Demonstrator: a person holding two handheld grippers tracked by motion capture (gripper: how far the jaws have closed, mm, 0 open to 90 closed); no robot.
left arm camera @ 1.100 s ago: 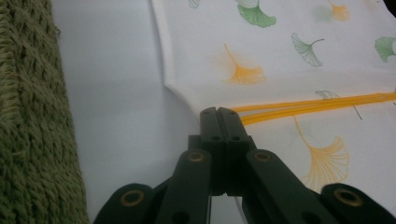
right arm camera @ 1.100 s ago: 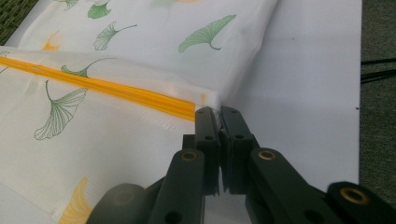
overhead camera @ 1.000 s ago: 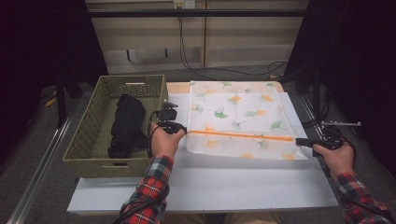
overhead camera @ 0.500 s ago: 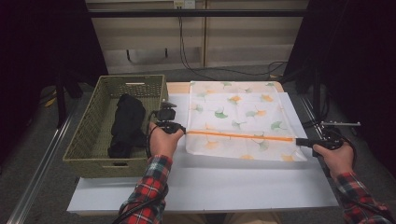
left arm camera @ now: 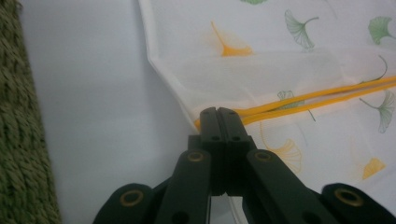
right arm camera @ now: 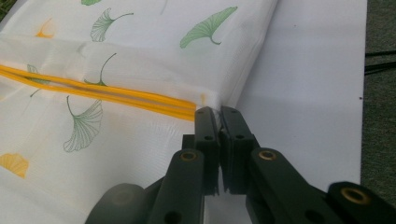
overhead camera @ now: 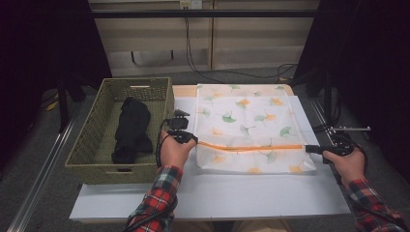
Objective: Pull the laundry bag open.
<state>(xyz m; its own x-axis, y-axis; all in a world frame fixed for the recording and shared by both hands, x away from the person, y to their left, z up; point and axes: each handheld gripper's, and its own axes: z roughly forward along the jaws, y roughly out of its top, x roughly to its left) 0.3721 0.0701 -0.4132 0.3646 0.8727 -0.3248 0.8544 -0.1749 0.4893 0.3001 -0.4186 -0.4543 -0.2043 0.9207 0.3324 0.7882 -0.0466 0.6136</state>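
Right, both hands are on the leaf-print bag (overhead camera: 244, 128), a white mesh pouch with green and orange ginkgo leaves lying flat on the white table (overhead camera: 212, 193), just to the right of the woven basket (overhead camera: 92, 145). An orange zipper band (overhead camera: 251, 146) runs straight across the bag near its front edge, and each tool has one end of it. The left gripper (overhead camera: 186, 137), seen from above at the bag's left edge, has its jaws pressed together; in the left gripper view (left arm camera: 218, 116) the black tips meet tight on the fabric just where the orange band (left arm camera: 308, 100) begins, at the folded corner of the bag (left arm camera: 261, 56). Over on the other side, the right gripper (overhead camera: 312, 148) reaches in level from the table's right margin, and in the right gripper view (right arm camera: 217, 116) its jaws are pinched on the bag's edge (right arm camera: 140, 70) at the end of the orange band (right arm camera: 102, 95), with the thinnest slit between the pads. The band looks taut between the two grips. In the basket, a dark garment (overhead camera: 130, 130) lies bunched along the middle, well apart from either tool. The person's plaid sleeves (overhead camera: 159, 198) come in from the bottom of the high view, the left hand close beside the basket's near corner, the right hand off the table's right edge.
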